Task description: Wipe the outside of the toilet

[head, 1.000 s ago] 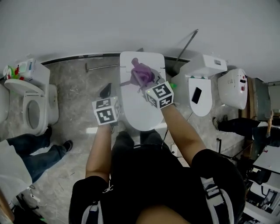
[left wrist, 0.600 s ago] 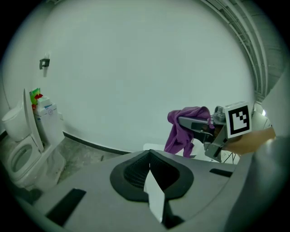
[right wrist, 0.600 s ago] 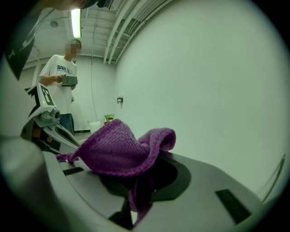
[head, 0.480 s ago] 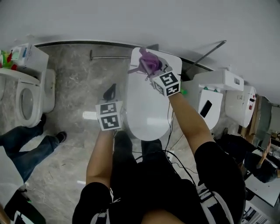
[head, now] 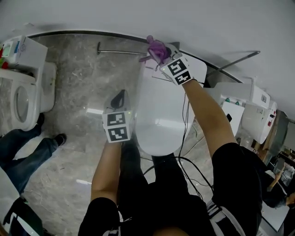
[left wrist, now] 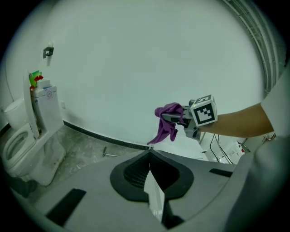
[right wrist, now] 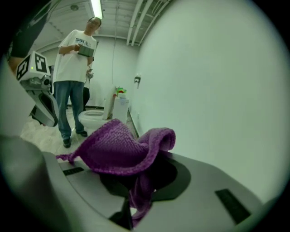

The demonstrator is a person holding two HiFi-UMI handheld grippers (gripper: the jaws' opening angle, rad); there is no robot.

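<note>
Right gripper (head: pixel 161 59) clenched on purple cloth (head: pixel 156 47), at toilet (head: pixel 161 115) 12 o'clock edge; left gripper (head: pixel 118 98) closed, empty, at toilet's 9 o'clock

A plain white wall (head: pixel 138 18) meets a grey, marbled stone floor (head: pixel 69 138) along a dark baseboard (head: pixel 83 32). A metal rod (head: pixel 122 51) lies on the floor close to the baseboard. At the floor's left edge a second toilet (head: pixel 20 99) stands with its seat open and its cistern (head: pixel 25 50) against the wall. More white fixtures (head: pixel 251 110) crowd the right edge. Overhead, a fluorescent tube (right wrist: pixel 96 8) is lit beside exposed ceiling pipes (right wrist: pixel 136 18).
</note>
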